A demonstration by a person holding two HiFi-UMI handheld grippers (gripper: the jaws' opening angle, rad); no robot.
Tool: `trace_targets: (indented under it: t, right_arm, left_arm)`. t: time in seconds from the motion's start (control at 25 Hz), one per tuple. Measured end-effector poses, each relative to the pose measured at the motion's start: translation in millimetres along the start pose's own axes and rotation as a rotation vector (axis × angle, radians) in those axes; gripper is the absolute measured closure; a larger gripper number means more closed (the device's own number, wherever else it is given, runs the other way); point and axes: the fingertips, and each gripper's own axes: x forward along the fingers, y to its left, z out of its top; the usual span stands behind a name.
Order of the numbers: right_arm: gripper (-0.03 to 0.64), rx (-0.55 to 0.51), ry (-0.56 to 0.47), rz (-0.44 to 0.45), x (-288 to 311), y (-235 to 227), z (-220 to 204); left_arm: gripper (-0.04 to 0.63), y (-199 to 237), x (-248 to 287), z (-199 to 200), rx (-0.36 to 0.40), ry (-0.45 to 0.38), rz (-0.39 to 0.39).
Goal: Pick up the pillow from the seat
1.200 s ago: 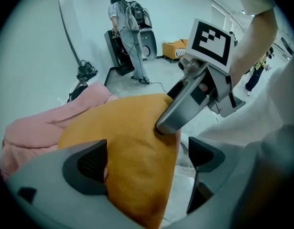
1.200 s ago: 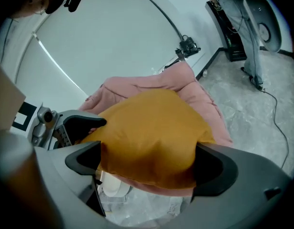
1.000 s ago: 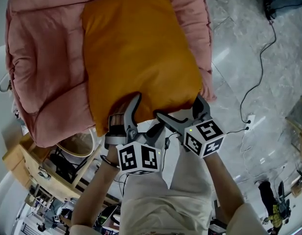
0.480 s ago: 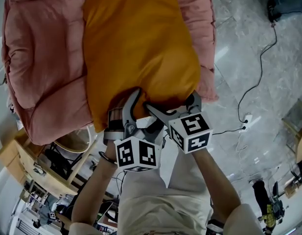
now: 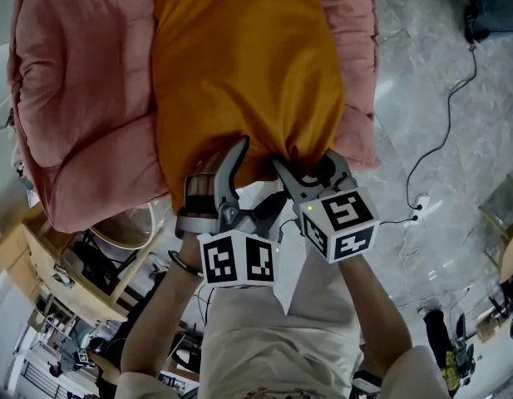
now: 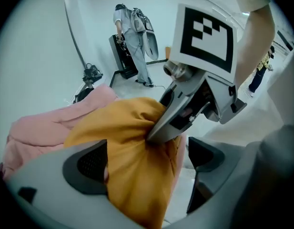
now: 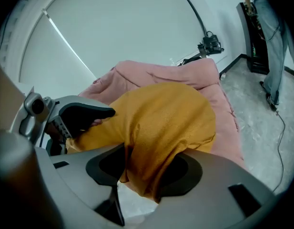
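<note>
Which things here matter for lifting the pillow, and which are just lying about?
Job: orange pillow; pink seat under it; right gripper, jaws closing on the pillow's edge; left gripper, open around that edge.
Lying about: floor cable; wooden shelf; person at the back.

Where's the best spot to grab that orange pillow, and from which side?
Take the pillow by its near edge, from the front of the seat: it's soft there and bunches into a fold. The right gripper is closing its jaws on it.
</note>
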Motion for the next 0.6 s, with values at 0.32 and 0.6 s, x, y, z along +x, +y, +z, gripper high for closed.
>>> trace_targets:
  t: [0.32,0.6]
  right_arm:
    - [0.425,0.000,-0.023,-0.002,-7,-2,4]
    - [0.425,0.006,-0.024,-0.006,-11,-3,5]
  left_arm:
    - [0.060,20,-25,-50,0.007,0.112,0.083]
    - [0.106,28,-3,-69,0.079,0.161,0.167]
